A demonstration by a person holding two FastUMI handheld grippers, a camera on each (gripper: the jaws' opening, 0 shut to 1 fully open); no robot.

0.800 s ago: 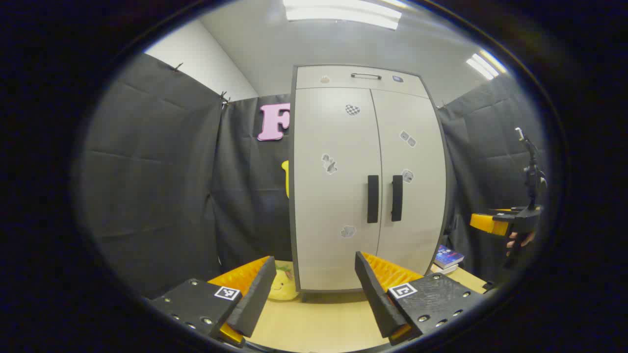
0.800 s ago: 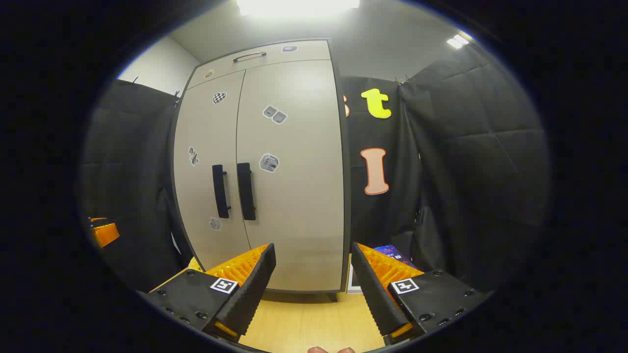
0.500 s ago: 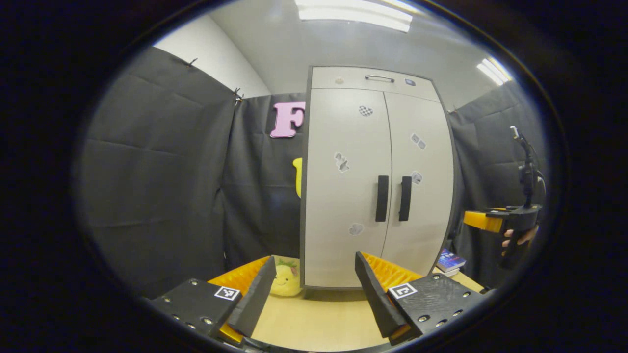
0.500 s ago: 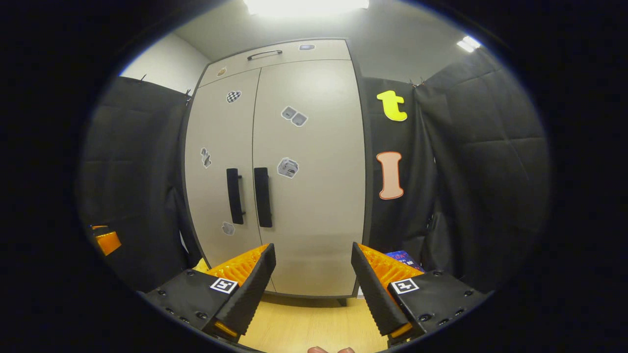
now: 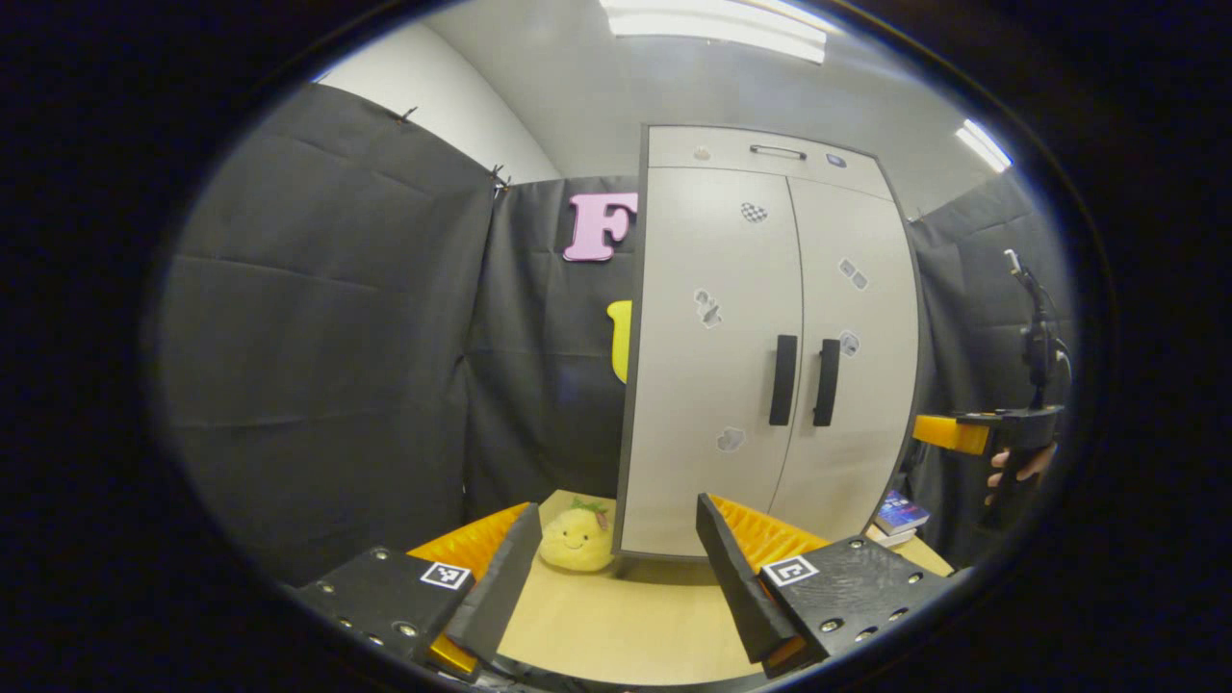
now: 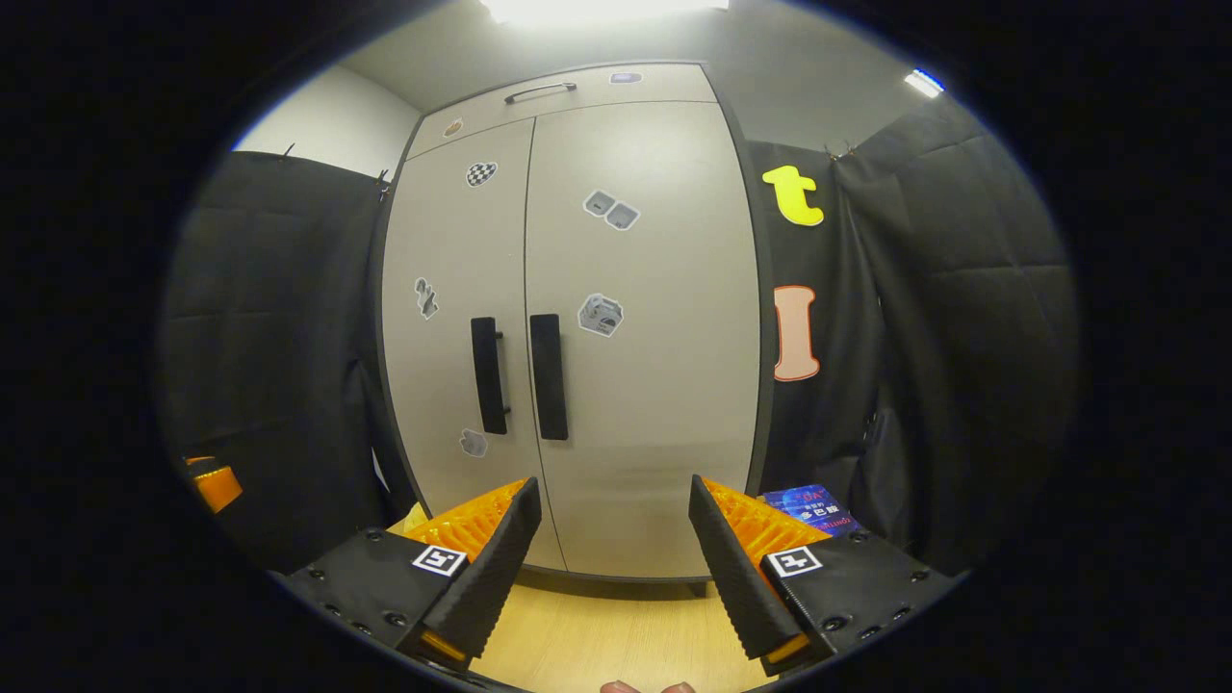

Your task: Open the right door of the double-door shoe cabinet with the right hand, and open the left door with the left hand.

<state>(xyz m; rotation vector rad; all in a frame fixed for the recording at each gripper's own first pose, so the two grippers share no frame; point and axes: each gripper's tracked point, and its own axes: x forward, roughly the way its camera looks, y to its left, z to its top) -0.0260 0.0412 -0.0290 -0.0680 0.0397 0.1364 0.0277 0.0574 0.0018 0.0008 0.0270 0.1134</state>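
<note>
Tall pale-grey double-door shoe cabinet standing on a light wooden tabletop, both doors shut; its interior is hidden, and the small stickers on the doors are too small to make out. The left door's black vertical bar handle and the right door's black vertical bar handle flank the centre seam. Right gripper, jaws spread wide and empty, faces the cabinet's lower right door, well apart from the handles. Left gripper, likewise spread and empty, is held off the cabinet's left corner. A yellow plush toy sits left of the cabinet base, a blue book, partly cut off, to its right.
</note>
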